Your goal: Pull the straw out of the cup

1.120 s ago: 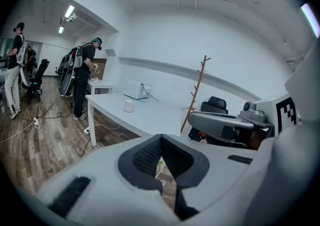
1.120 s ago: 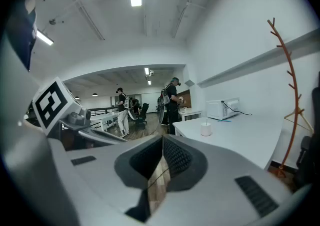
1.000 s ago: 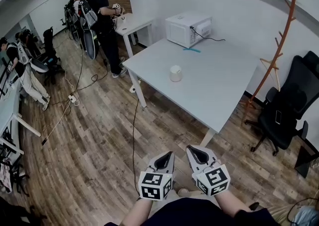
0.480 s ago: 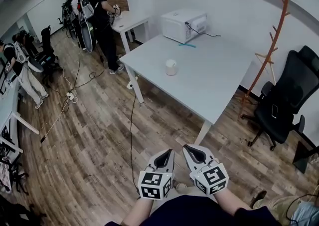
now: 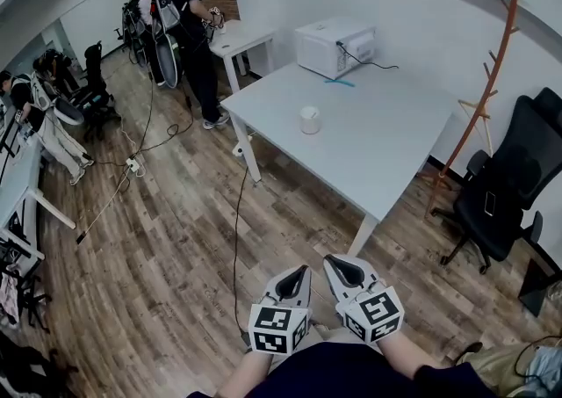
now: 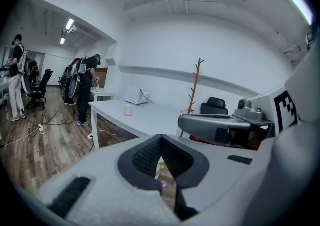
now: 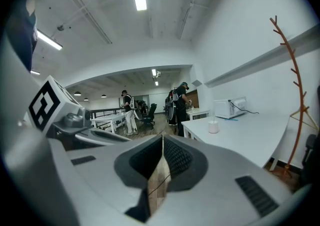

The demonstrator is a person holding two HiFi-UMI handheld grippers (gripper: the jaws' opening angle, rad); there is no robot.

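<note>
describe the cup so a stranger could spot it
Find the larger white table, with a white microwave at its far end. The cup stands alone near the table's left edge: small, round and white, unlike the boxy microwave and the flat teal strip before it.

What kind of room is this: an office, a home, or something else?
Most likely an office or lab workroom: plain white rectangular tables, a black swivel office chair beside the wall, and people wearing backpacks at another white desk, with cables trailing across the wood-look floor.
</note>
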